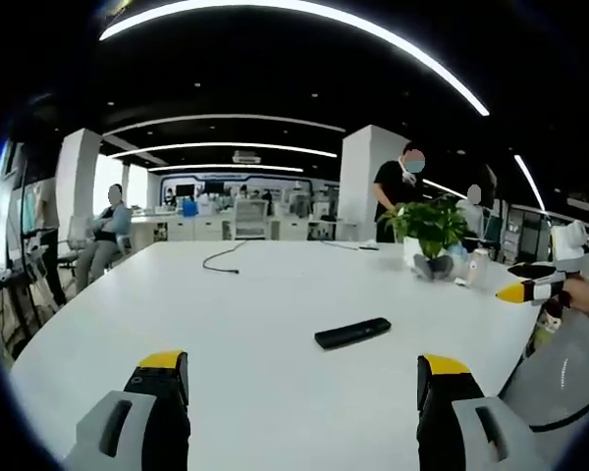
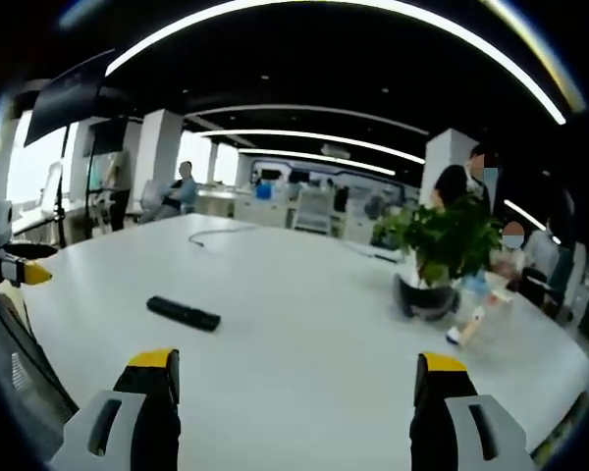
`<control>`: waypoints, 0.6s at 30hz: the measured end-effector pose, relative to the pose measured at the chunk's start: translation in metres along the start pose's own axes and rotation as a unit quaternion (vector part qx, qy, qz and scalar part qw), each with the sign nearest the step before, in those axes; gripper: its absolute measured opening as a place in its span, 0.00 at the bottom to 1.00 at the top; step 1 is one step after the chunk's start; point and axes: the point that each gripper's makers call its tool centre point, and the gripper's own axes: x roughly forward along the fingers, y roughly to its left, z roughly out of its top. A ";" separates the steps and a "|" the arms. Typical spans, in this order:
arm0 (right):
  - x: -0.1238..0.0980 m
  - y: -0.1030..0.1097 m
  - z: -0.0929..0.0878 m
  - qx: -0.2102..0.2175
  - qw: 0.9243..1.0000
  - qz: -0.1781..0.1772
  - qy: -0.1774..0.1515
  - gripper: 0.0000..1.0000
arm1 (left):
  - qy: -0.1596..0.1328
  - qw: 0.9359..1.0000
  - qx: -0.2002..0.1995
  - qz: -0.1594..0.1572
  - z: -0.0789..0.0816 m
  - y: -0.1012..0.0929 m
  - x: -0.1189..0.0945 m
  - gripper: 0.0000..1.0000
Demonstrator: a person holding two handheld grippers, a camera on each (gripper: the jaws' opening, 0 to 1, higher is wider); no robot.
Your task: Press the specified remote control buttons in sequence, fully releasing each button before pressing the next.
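A black remote control (image 1: pixel 352 333) lies flat on the white table (image 1: pixel 275 285), ahead of my left gripper (image 1: pixel 304 368) and slightly right of its centre line. The left jaws stand wide apart with nothing between them. In the right gripper view the same remote (image 2: pixel 183 313) lies ahead and to the left of my right gripper (image 2: pixel 294 368), whose jaws are also wide apart and empty. The right gripper's yellow tip (image 1: pixel 518 290) pokes in at the right edge of the left gripper view. The left gripper's tip (image 2: pixel 25 272) enters at the left edge of the right gripper view.
A potted green plant (image 2: pixel 442 250) stands on the table's right side with a small white bottle (image 2: pixel 468 324) beside it. A black cable (image 1: pixel 223 257) lies at the far end. People sit and stand behind the table, among desks and chairs.
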 end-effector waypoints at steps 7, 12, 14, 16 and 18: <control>0.001 0.013 0.007 -0.008 0.999 0.040 -0.021 0.99 | 0.006 1.000 0.012 0.015 -0.001 0.004 -0.001 1.00; 0.001 0.010 0.011 -0.014 0.999 0.033 -0.034 0.99 | 0.034 0.999 0.018 0.016 -0.008 0.003 0.001 1.00; 0.000 0.013 0.009 -0.015 0.999 0.042 -0.030 0.99 | 0.054 0.998 0.034 -0.010 -0.011 -0.008 0.003 0.92; -0.001 0.013 0.015 -0.024 0.998 0.040 -0.046 0.99 | 0.082 0.995 0.030 -0.042 -0.020 -0.020 0.006 0.89; -0.002 0.013 0.010 -0.025 0.998 0.048 -0.030 0.82 | 0.107 0.992 0.015 -0.066 -0.027 -0.026 0.012 0.95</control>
